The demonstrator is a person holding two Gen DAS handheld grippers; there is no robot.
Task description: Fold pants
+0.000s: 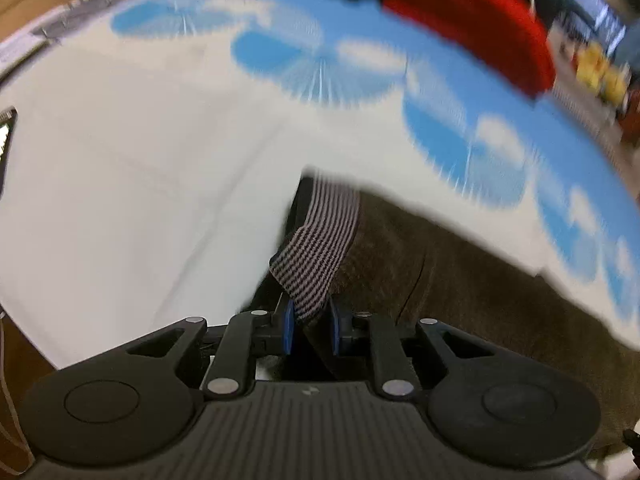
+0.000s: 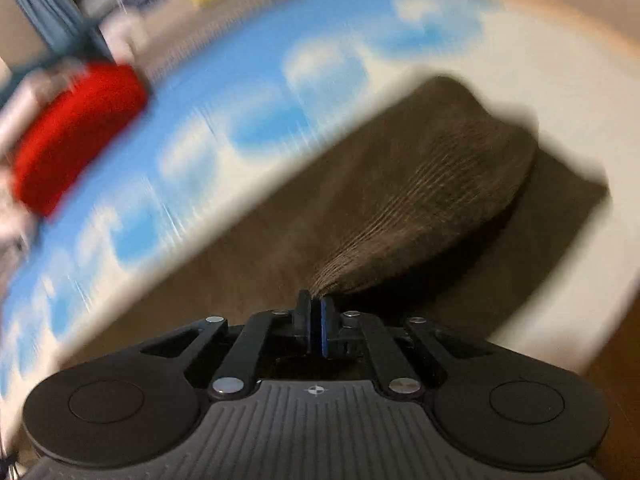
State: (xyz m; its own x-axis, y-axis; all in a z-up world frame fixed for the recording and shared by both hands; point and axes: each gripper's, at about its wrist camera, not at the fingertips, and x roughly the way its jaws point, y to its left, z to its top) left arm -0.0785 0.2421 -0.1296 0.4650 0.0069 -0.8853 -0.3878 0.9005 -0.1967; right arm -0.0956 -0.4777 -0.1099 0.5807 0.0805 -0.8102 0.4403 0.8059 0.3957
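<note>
**Left wrist view: pants pinched at both ends**

A white-and-blue cloth (image 1: 140,140) carries the brown pants (image 1: 460,280). The left gripper (image 1: 312,326) clamps their striped waistband (image 1: 320,248); the right gripper (image 2: 316,320) is closed on a bunched fold (image 2: 420,208).

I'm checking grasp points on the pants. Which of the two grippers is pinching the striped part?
The left gripper: its jaws close on the striped waistband. The right gripper pinches only plain brown ribbed fabric of the pants.
</note>
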